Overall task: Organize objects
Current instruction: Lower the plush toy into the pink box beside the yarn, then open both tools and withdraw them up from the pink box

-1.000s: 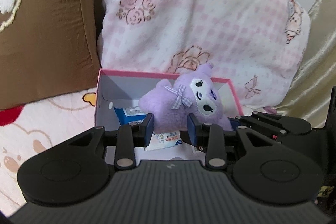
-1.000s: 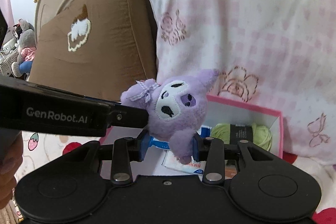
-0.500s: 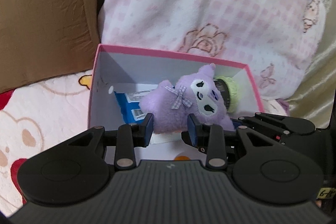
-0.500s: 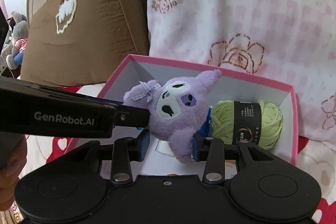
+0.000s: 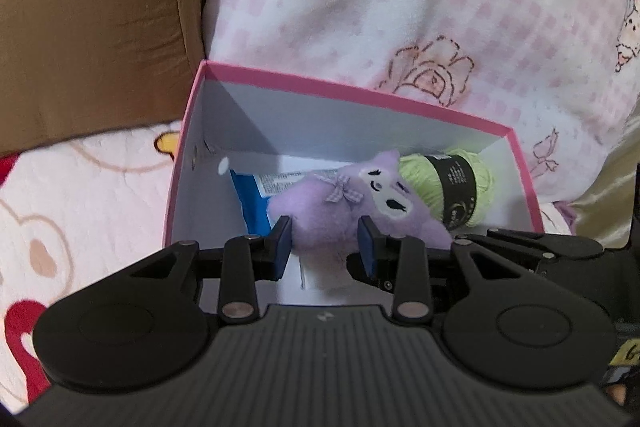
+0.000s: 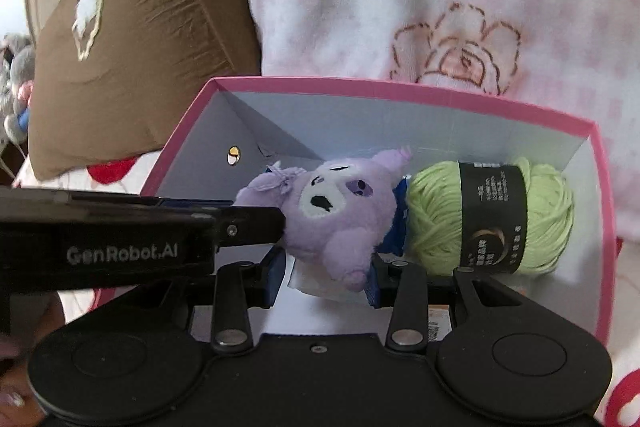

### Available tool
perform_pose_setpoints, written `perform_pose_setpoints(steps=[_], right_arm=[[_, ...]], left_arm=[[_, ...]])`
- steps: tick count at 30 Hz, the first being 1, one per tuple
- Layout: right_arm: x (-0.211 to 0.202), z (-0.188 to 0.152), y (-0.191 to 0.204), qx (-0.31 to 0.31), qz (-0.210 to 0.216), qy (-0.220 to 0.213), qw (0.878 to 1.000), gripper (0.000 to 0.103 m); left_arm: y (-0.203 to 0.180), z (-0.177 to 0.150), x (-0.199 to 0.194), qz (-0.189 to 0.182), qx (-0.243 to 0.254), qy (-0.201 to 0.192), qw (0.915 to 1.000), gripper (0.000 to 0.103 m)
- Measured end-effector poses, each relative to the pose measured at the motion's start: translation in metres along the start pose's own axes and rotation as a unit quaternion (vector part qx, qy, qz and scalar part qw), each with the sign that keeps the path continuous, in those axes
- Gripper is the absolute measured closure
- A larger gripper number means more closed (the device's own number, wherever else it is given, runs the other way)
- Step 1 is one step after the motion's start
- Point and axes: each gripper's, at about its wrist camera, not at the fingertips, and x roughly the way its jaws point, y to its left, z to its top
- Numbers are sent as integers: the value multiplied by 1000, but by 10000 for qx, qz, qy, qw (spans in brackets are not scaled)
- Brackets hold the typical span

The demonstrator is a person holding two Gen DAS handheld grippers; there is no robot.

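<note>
A purple plush toy [image 5: 340, 215] with a white face and a checked bow is held by both grippers inside the pink-rimmed white box [image 5: 360, 93]. My left gripper [image 5: 324, 247] is shut on the plush's left side. My right gripper [image 6: 326, 277] is shut on the plush [image 6: 336, 211] from below. The plush sits low in the box [image 6: 400, 89], next to a green yarn ball [image 6: 492, 215], which also shows in the left wrist view [image 5: 452, 191]. A blue and white packet [image 5: 256, 203] lies under the plush.
A pink checked pillow [image 5: 400, 7] leans behind the box. A brown cushion [image 5: 92, 19] stands at the left. The box rests on a pink cartoon-print blanket [image 5: 80, 211]. The left gripper's black body [image 6: 120, 231] crosses the right wrist view.
Both grippers have lowered the plush from above the box rim down into the box, beside the yarn ball. Both stay shut on it.
</note>
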Motion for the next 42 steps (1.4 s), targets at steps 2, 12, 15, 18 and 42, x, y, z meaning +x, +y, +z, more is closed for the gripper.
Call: perform_pose_setpoints(steps=[2,12,15,18,42], right_arm=[[4,3,-2,73,6,36,10000,57],[25,13,-18,433,198,352,9982,57],[33,14,-28,452,397,677,9959,56],[33,8,-28,244,178,699,9971,55],[-110,-58,36,-915,-258,-1487,9843,24]], left_arm=[[-1,0,4,40,16,-26,10000,70],[5,14,27,118,-35,211,9997,70],[3,16,35,224,1,302,9993,69],[2,15,37,279,-11,332,9991,69],[-14,-37,-91,250,323,-154,9990,37]])
